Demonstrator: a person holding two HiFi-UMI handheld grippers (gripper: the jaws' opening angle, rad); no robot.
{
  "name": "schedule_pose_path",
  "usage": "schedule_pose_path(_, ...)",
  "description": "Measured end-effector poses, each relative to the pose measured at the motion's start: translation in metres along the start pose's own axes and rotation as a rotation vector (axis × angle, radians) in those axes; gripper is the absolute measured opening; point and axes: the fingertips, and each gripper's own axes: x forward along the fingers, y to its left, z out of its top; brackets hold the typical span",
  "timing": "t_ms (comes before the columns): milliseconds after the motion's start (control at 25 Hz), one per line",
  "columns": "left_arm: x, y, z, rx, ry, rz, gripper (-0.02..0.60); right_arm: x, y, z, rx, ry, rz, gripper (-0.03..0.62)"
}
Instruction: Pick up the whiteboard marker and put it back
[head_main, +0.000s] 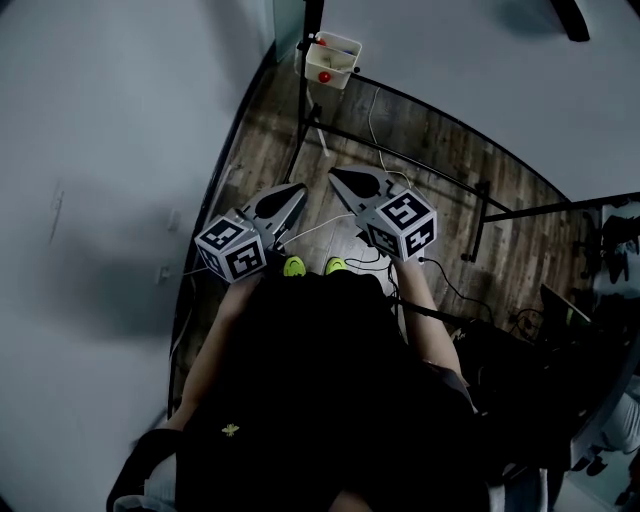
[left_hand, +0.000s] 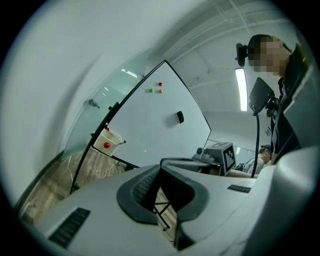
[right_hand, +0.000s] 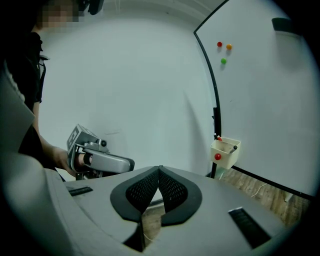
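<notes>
A cream holder box (head_main: 333, 60) hangs at the lower corner of the whiteboard (head_main: 470, 70). It holds a red ball (head_main: 324, 76) and markers. In the right gripper view a dark marker (right_hand: 233, 147) sticks out of the box (right_hand: 225, 152). My left gripper (head_main: 300, 188) and right gripper (head_main: 334, 174) are held side by side in front of the person's body. Both are well short of the box and point toward it. The left gripper's (left_hand: 161, 163) jaws meet at the tip with nothing between them. The right gripper (right_hand: 159, 169) is shut and empty too.
The whiteboard stands on a black frame (head_main: 480, 205) over a wood floor (head_main: 420, 140) with cables. A grey wall (head_main: 100, 150) runs along the left. On the board are coloured magnets (right_hand: 223, 50) and an eraser (left_hand: 180, 117). Dark chairs (head_main: 605, 250) and gear crowd the right.
</notes>
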Motion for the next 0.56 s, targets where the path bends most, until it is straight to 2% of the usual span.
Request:
schedule_pose_path(200, -0.003, 0.000, 0.003, 0.003, -0.013, 0.009, 0.020, -0.004, 0.002, 0.001, 0.004, -0.006, -0.007, 0.003)
schedule_pose_path(560, -0.010, -0.006, -0.013, -0.019, 0.016, -0.011, 0.020, -0.007, 0.014, -0.002, 0.009, -0.025, -0.023, 0.003)
